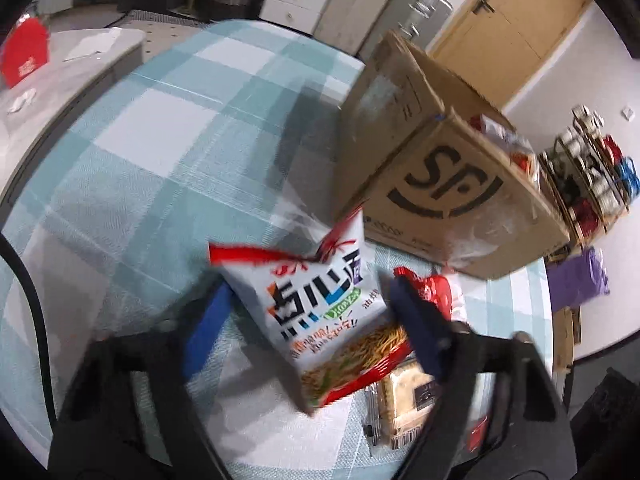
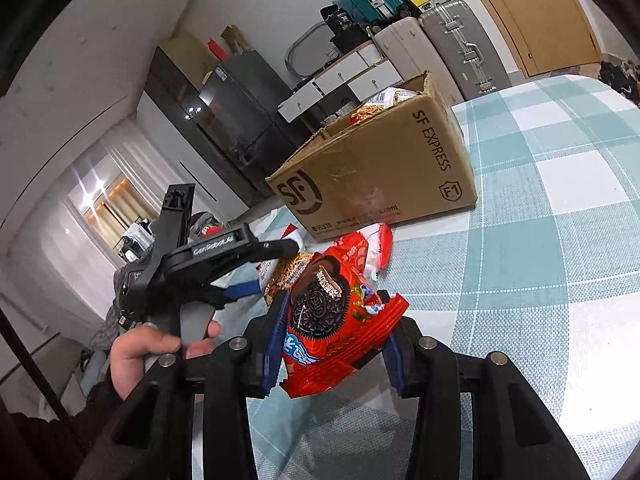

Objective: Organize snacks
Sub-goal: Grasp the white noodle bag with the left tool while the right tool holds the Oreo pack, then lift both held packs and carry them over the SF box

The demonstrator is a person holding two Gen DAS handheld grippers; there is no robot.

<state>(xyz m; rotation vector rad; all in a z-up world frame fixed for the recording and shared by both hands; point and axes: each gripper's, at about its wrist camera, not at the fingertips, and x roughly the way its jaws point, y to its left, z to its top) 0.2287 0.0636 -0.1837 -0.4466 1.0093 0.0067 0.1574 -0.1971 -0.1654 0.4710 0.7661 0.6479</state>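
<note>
Just in front of the cardboard box (image 2: 376, 168), the right gripper (image 2: 332, 340) grips the red cookie packet (image 2: 332, 320) while the left gripper (image 1: 308, 320), jaws half-wide, straddles the white noodle packet (image 1: 320, 320), which apparently needs gripping, then boxing.

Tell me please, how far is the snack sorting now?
Partly done: the cardboard box already holds some noodle packs. In hand: the right gripper clamps the red cookie bag; the left gripper straddles the white noodle bag. Left: the cracker pack on the checked tablecloth.
</note>
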